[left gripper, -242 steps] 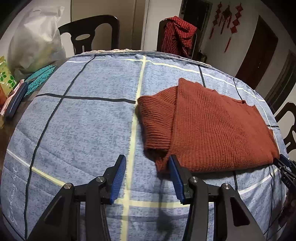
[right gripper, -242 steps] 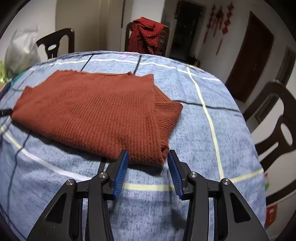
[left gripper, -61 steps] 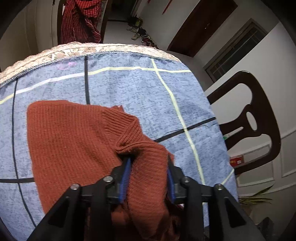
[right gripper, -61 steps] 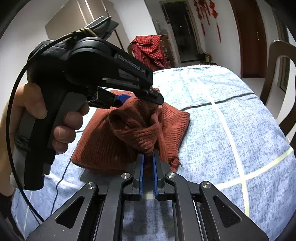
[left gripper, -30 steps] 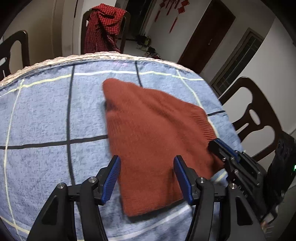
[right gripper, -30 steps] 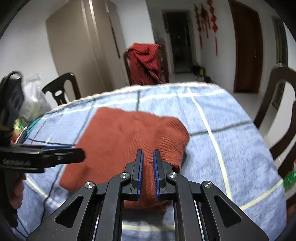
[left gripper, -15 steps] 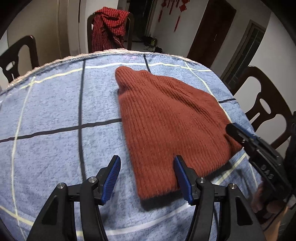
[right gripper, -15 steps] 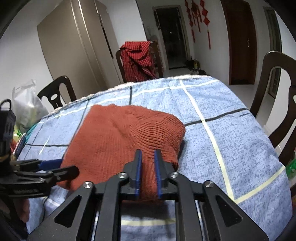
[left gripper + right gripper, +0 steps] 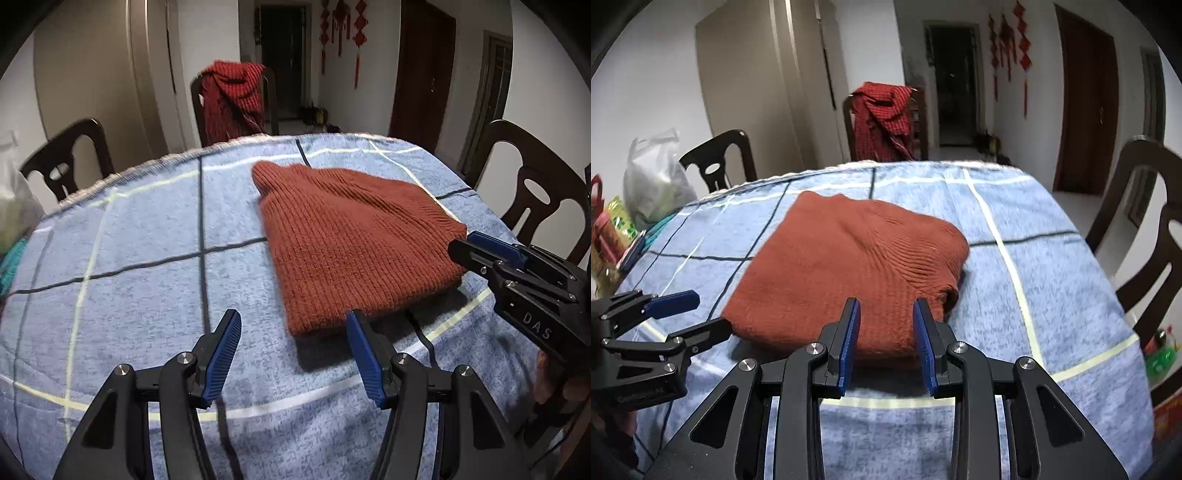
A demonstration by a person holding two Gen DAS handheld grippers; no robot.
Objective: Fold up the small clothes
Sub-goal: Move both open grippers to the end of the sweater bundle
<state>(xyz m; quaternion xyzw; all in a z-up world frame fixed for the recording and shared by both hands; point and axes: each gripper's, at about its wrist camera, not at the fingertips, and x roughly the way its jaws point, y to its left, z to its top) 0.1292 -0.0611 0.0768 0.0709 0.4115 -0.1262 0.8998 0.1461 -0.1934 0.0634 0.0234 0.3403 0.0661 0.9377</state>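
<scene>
I see rust sweater [image 9: 354, 236] folded, flat on blue checked tablecloth [image 9: 147, 229]. Left gripper [image 9: 293, 354] jaws spread wide, holding nothing, just short of near hem. Right gripper [image 9: 886, 339] jaws parted, empty, at sweater's near edge.

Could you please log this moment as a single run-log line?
left tool: open, empty | right tool: open, empty | rust sweater: folded, flat on blue checked cloth

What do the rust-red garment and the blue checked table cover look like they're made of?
The rust-red garment looks like a thick rib-knit, probably wool or acrylic: parallel ribs and a matte, slightly fuzzy surface. The blue checked table cover looks like soft woven or terry-like fabric, mottled and matte, with a stitched trim edge; the fibre is unclear.
</scene>
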